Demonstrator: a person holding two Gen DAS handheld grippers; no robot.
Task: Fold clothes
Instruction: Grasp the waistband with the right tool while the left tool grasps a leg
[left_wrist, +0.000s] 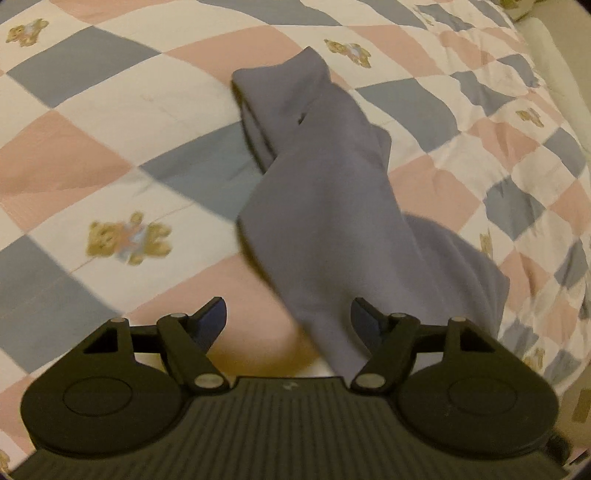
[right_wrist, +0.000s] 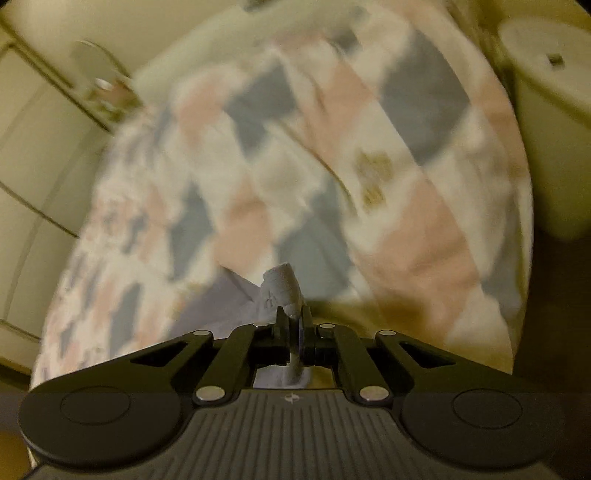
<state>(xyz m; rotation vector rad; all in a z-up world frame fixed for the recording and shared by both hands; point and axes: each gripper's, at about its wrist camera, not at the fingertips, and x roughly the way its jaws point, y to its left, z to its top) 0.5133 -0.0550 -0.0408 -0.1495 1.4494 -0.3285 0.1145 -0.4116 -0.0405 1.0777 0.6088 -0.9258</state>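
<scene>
Left gripper: its jaws are standing spread wide over the quilt, gripping nothing; a strip of the garment is passing between the two fingers, closer to the one on the frame's right, and whether it is touching that finger cannot be told.

Right gripper: its jaws are pressing together, pinching a small bunch of the garment, which is poking up past the fingertips and also hanging down behind them.

Garment: a grey-purple cloth is lying on the quilt in the left wrist view, running from the left gripper away into the scene as a long, loosely twisted band, with a folded end at the far tip and a looser lobe spreading to the right. In the right wrist view a flat part is lying just left of the pinched bunch.

Quilt: a bedcover checked in pink, blue-grey and white with small bear prints is lying under everything; it is heavily blurred in the right wrist view.

Far right, right wrist view: a pale round container is standing beside the bed.
</scene>
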